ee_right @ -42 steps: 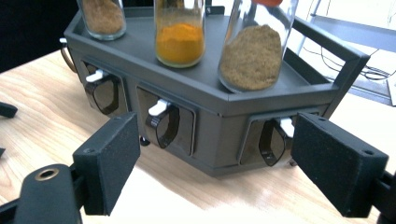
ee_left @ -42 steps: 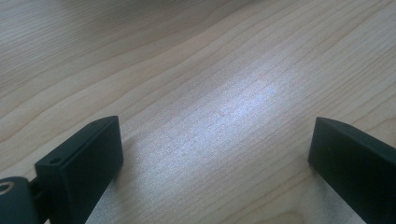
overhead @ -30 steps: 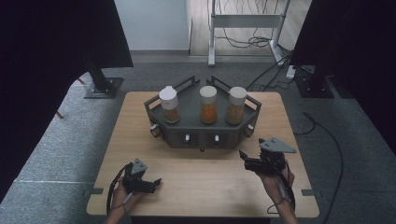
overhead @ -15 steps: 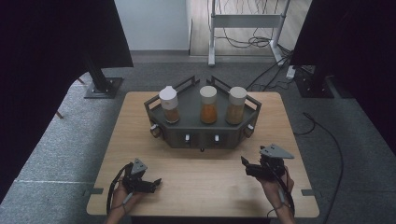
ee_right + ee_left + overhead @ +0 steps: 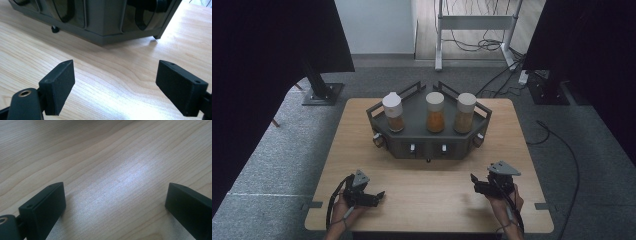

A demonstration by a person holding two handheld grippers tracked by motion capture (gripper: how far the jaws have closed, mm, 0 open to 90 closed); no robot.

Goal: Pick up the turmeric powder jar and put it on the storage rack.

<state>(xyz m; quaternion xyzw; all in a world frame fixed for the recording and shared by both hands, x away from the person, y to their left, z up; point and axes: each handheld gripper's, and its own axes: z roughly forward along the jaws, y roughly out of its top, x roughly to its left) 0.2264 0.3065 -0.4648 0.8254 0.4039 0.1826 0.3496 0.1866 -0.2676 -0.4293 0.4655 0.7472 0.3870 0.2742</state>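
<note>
Both grippers wait short of the spice rack.
My left gripper and right gripper gape wide, empty, probably readying a reach.

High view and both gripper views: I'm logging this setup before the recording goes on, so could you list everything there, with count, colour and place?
Table: one, light wood, centre of the grey floor.
Rack: one, dark grey, angled, on the far half of the table; small knobs along its front.
Jars: three, white lids, orange to tan contents, in a row on top of the rack.
Metal frame: one, pale, on the floor beyond the table, cables around it.
Left gripper: one, black, near left edge, open over bare wood.
Right gripper: one, black, near right edge, open, facing the rack.
</note>
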